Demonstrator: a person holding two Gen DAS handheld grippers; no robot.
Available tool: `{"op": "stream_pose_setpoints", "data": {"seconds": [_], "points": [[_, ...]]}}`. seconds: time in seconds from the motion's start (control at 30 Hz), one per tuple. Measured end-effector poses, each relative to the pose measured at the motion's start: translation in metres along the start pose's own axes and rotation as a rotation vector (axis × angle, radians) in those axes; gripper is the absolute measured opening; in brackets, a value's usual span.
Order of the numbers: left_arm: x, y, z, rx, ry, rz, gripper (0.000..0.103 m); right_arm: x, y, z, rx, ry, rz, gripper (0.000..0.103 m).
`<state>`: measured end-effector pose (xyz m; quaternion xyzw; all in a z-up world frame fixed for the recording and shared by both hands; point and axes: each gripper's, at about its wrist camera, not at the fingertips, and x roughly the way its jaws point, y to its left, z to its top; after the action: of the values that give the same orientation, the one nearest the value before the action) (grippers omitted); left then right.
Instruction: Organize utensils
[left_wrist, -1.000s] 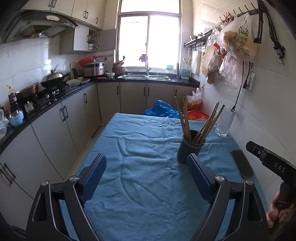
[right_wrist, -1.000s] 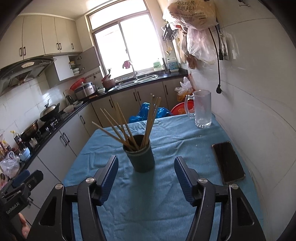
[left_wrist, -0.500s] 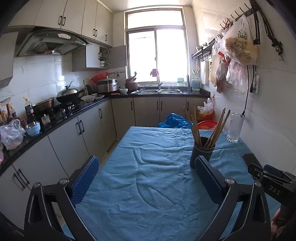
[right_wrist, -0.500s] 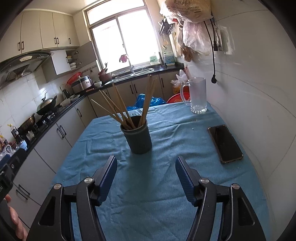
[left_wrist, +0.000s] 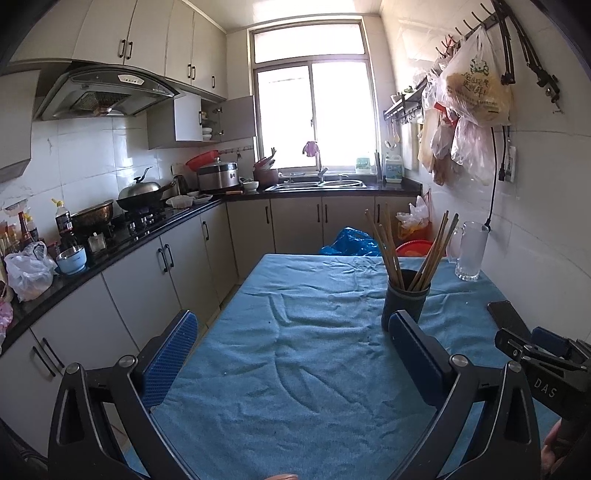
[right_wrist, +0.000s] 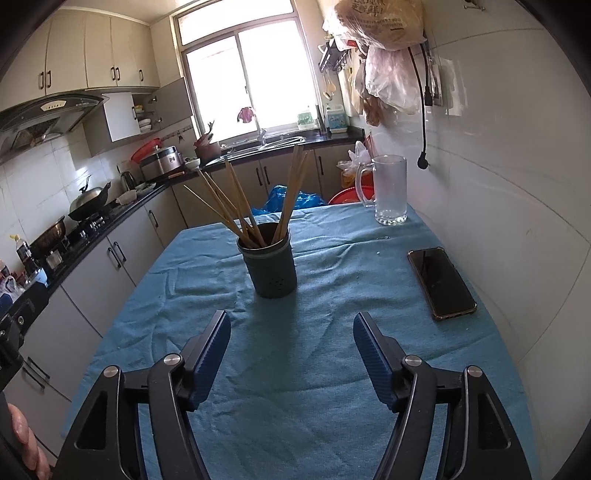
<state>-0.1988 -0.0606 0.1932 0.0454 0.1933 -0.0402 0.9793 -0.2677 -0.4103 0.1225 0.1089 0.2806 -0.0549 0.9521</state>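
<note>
A dark green utensil holder (right_wrist: 271, 264) stands upright on the blue cloth, with several wooden chopsticks (right_wrist: 236, 208) fanned out of it. The same holder (left_wrist: 404, 299) sits at the right in the left wrist view, partly behind my right finger. My right gripper (right_wrist: 291, 325) hovers just short of the holder, its jaws opening, nothing between them. Over the near middle of the cloth my left gripper (left_wrist: 291, 325) is wide open and empty. The other gripper's black body (left_wrist: 543, 369) shows at the right edge.
A black phone (right_wrist: 441, 282) lies on the cloth-covered table (right_wrist: 332, 387) near the right wall, and a glass mug (right_wrist: 389, 195) stands at the far right corner. Kitchen counters (left_wrist: 122, 240) with pots run along the left. Bags hang on the right wall.
Both grippers have backed away from the holder, which looks smaller now. The left view has tilted up and its jaws have spread wider. The right jaws have spread slightly.
</note>
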Motion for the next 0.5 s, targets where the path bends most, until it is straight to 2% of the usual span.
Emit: {"op": "stream_pose_setpoints", "data": {"seconds": [0.23, 0.5], "points": [[0.007, -0.004, -0.007, 0.003, 0.053, -0.044, 0.103, 0.000, 0.005, -0.002, -0.034, -0.007, -0.025, 0.075], [0.018, -0.012, -0.017, 0.033, 0.100, -0.055, 0.103, 0.005, 0.011, -0.009, -0.085, -0.017, -0.085, 0.077]]}}
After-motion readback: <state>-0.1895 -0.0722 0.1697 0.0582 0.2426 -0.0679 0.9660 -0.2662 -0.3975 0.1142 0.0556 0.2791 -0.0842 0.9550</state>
